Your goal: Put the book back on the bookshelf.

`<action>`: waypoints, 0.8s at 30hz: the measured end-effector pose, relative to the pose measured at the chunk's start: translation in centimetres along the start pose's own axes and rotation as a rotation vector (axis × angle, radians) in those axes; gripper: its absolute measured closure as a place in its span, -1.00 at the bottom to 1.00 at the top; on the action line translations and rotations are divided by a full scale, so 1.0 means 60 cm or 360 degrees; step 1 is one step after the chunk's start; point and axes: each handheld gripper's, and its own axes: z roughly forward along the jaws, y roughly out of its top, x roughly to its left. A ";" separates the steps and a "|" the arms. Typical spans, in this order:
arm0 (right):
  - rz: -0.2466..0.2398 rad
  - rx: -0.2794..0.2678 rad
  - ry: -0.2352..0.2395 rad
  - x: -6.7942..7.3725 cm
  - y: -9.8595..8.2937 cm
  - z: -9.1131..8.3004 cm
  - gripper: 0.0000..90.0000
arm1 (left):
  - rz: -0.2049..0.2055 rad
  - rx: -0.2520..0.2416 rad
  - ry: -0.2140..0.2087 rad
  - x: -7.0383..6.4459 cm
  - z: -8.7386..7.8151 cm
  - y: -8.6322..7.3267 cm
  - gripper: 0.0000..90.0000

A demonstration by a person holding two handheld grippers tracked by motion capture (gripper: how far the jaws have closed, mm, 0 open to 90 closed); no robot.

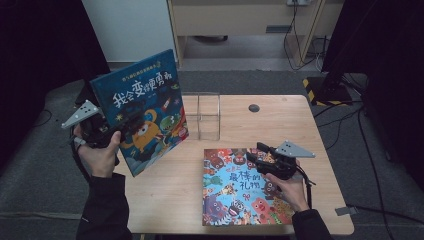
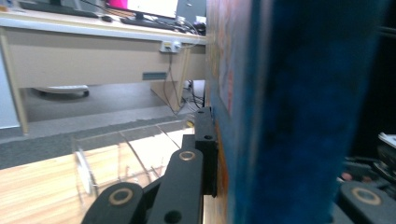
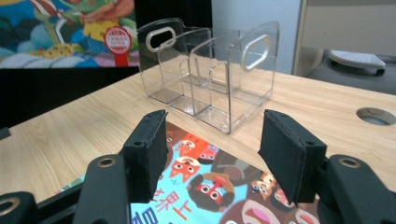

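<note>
Over the left edge of the pale wooden bench (image 1: 235, 125), a dark-blue hardcover picture book with a cartoon monster cover (image 1: 142, 110) is held up on a tilt, clear of the surface, clamped near its lower left corner by the left tongs (image 1: 120, 132). From the left gripper view the black jaws are seen pressed flat against both covers, so it's a firm pinch on the thin edge (image 2: 299, 107).

The step in hand looks like loading books into the clear acrylic divider rack with cut-out handles (image 1: 202, 115), which is stood mid-bench just beside the raised book. Next, the book would probably need to be turned upright and its bottom edge lined up with one narrow slot before being lowered; the glossy walls look slippery and light, so the rack might get nudged.

The right tongs (image 1: 257, 157) are spread open and empty, hovering over a second glossy picture book with a busy red-and-blue cover (image 1: 240, 187), lying flat near the front right.
</note>
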 end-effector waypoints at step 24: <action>-0.0026 0.0093 -0.0059 -0.017 -0.019 -0.008 -0.09 | -0.0062 -0.0112 0.0401 0.077 0.044 0.017 0.84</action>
